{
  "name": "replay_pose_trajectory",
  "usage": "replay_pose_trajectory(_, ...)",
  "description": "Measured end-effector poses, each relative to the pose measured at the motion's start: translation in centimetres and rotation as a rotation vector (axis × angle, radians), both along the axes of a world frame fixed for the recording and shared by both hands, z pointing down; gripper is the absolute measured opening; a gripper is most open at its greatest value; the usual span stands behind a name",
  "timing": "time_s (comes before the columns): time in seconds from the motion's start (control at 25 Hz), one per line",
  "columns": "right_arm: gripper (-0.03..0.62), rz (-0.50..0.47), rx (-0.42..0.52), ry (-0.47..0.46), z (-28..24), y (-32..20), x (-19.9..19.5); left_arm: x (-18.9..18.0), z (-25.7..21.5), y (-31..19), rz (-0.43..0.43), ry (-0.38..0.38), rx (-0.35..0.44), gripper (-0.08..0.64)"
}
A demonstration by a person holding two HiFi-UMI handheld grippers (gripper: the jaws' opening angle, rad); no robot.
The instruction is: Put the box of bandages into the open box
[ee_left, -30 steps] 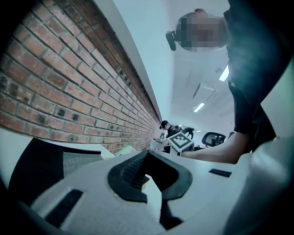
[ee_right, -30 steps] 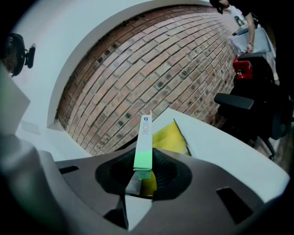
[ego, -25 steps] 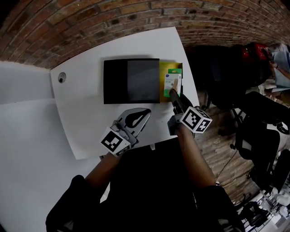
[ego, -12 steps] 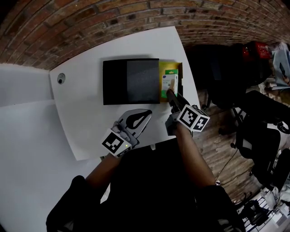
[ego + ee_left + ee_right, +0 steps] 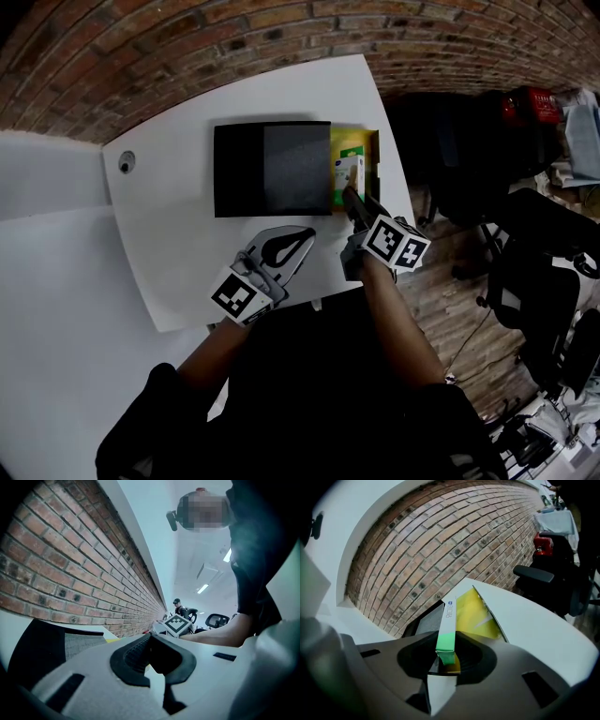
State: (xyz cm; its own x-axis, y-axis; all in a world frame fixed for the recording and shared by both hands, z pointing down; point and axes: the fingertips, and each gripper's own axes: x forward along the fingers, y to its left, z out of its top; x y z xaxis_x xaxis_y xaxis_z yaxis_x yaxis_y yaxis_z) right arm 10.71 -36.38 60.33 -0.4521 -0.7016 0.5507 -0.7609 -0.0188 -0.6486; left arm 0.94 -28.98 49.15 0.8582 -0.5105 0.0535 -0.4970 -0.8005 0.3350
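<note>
The box of bandages (image 5: 348, 172), green and white, is clamped at its near end in my right gripper (image 5: 354, 199), which is shut on it. It hangs tilted over the yellow inside of the open box (image 5: 374, 161) at the table's far right. In the right gripper view the bandage box (image 5: 446, 629) shows edge-on between the jaws of the right gripper (image 5: 447, 657), with the open box (image 5: 477, 614) just beyond. My left gripper (image 5: 278, 251) rests on the table near the front edge, shut and empty; in its own view the left gripper (image 5: 150, 641) holds nothing.
A black flat panel (image 5: 272, 169) lies against the yellow box's left side. The white table (image 5: 178, 234) has a cable hole (image 5: 127, 161) at its far left. Its right edge runs close beside the open box. Office chairs (image 5: 534, 272) stand on the floor to the right.
My right gripper has shifted slightly left and towards me with the bandage box, which now sits lower over the yellow box. The left gripper has not moved.
</note>
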Motion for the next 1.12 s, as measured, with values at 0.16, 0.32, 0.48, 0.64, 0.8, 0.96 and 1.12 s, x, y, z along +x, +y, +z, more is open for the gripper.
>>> replay_pose_trajectory(0.16,0.094,0.005,-0.018,0.003,0.3,0.0,-0.2,-0.1,0.0,0.1,0.009,0.0,0.007,0.015)
replay_pose_trajectory(0.32,0.094,0.008,-0.026,0.006,0.5,-0.1,-0.3,0.0,-0.1,0.1,0.007,0.004,0.013,0.015)
replay_pose_trajectory(0.48,0.094,0.009,-0.038,0.008,0.8,-0.2,-0.4,0.2,-0.3,0.0,0.013,0.009,0.026,0.015)
replay_pose_trajectory(0.64,0.094,0.007,-0.049,0.015,1.1,-0.2,-0.6,0.3,0.0,0.2,0.014,-0.005,-0.004,0.015)
replay_pose_trajectory(0.8,0.097,0.003,-0.058,0.013,1.3,0.0,-0.8,0.5,-0.2,0.5,0.016,-0.014,-0.04,0.015)
replay_pose_trajectory(0.96,0.104,-0.006,-0.06,0.027,1.5,-0.1,-0.9,0.5,-0.3,0.4,0.017,-0.018,-0.031,0.015)
replay_pose_trajectory(1.12,0.129,-0.015,-0.059,0.03,1.5,-0.1,-1.1,0.4,-0.2,0.4,0.023,-0.025,-0.028,0.015)
